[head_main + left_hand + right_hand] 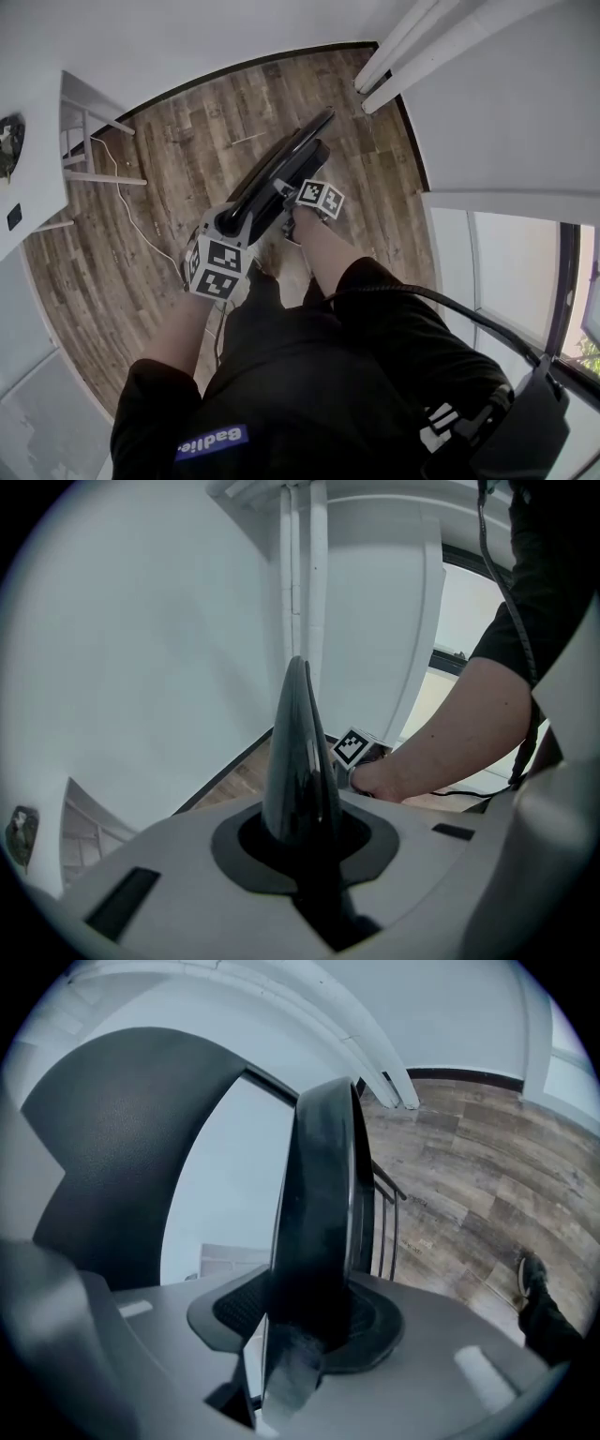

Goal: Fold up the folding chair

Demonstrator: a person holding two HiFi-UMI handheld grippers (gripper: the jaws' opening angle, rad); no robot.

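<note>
The black folding chair [286, 164] stands on the wooden floor, folded nearly flat, with its thin edge towards me. My left gripper [242, 214] is shut on the chair's near edge; in the left gripper view the glossy black panel [298, 752] rises from between the jaws [305, 850]. My right gripper [300, 195], with its marker cube [351, 747], is shut on a thicker black panel [323, 1204] just to the right of the left one. The right gripper [309, 1335] has the panel pressed between its pads. Thin black frame tubes [386, 1227] show beside that panel.
A white shelf frame [89, 141] stands at the left, with a white cable [127, 211] trailing over the floor. White wall panels and a window [506, 272] lie to the right. A person's shoe [532, 1283] rests on the floor near the chair.
</note>
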